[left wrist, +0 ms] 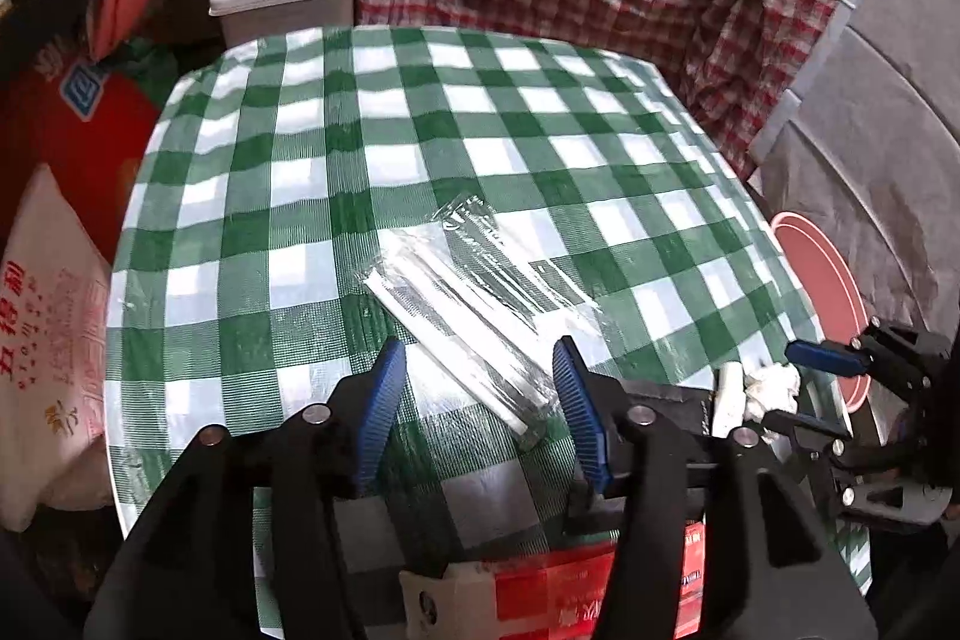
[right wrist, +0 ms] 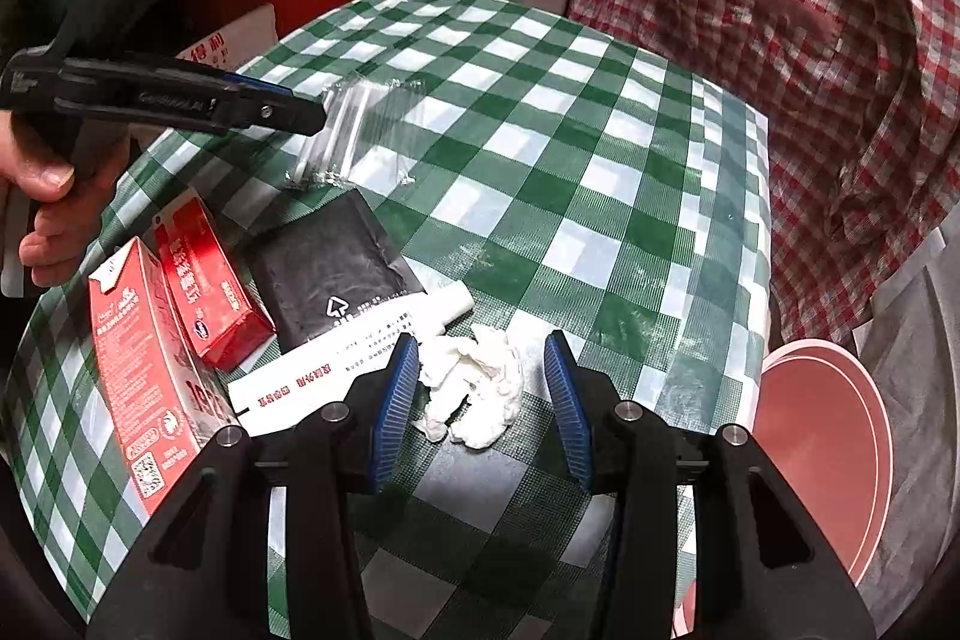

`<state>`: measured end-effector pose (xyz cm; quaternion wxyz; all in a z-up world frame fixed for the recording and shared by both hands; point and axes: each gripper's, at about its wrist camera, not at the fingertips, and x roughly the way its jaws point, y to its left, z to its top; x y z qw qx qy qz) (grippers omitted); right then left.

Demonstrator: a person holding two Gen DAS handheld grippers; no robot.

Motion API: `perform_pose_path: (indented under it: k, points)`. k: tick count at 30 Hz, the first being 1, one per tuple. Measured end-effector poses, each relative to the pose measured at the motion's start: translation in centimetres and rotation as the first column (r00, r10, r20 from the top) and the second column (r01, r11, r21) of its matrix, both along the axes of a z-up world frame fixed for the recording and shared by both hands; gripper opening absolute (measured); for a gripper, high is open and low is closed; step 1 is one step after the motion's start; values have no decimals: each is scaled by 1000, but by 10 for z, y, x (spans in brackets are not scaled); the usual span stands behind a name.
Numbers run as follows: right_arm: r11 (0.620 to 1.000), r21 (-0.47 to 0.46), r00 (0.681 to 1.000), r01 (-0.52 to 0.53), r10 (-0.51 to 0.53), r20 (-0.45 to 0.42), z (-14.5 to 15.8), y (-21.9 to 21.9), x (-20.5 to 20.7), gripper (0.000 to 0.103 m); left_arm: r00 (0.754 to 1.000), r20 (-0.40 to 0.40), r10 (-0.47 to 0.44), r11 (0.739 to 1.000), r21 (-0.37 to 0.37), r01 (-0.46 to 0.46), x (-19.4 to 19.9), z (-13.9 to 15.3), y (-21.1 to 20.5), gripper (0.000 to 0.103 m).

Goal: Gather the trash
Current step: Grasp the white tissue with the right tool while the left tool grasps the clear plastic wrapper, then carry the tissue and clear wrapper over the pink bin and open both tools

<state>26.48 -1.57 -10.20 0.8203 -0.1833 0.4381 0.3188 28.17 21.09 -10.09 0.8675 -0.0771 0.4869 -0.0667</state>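
Low in the left wrist frame, my left gripper [left wrist: 477,400] gapes wide and empty around the clear plastic wrapper [left wrist: 474,292], whose long axis runs diagonally toward upper left. My right gripper [right wrist: 480,400], equally open, straddles the crumpled tissue [right wrist: 474,388].

We see a table covered with a green-and-white checked plastic cloth [right wrist: 600,172]. On it lie a clear crinkled plastic wrapper [left wrist: 474,304], a crumpled white tissue [right wrist: 480,388], a flat black pouch [right wrist: 330,268], a long white printed paper sleeve [right wrist: 312,382] touching the pouch, and two red cartons, one tall [right wrist: 144,370], one smaller [right wrist: 210,286], side by side.
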Motion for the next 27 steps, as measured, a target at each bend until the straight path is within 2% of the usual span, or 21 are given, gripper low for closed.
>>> perform_pose_path:
  k: [3,8,9,11,13,15,20,27]
  points:
    - [1000,-14,1000,-2,2,-14,-5,-1,2,45,999,-28,16,999,-28,-17,7,-5,1,51]
    - [1000,-28,1000,-9,8,-28,-11,-2,5,43,994,-98,47,999,-6,-48,18,-17,-2,51]
    - [1000,-27,1000,-11,11,-29,-11,-2,6,41,995,-93,43,999,10,-43,19,-17,-5,51]
    - [1000,-26,999,-18,17,-34,-12,-2,5,26,994,-100,32,998,48,-27,21,-17,-11,51]
    - [999,-27,999,-20,19,-26,-11,-2,4,22,994,-101,28,997,71,-21,23,-17,-14,40]
    - [999,-23,999,-24,23,-24,-9,-2,3,20,994,-105,22,997,74,-15,23,-16,-15,23]
    - [1000,-8,1000,-14,14,-14,-3,-8,2,19,995,-94,40,996,78,-32,21,-11,-13,5]
    - [999,43,1000,19,-20,7,13,-21,2,19,997,-35,65,995,79,-62,10,11,-10,5]
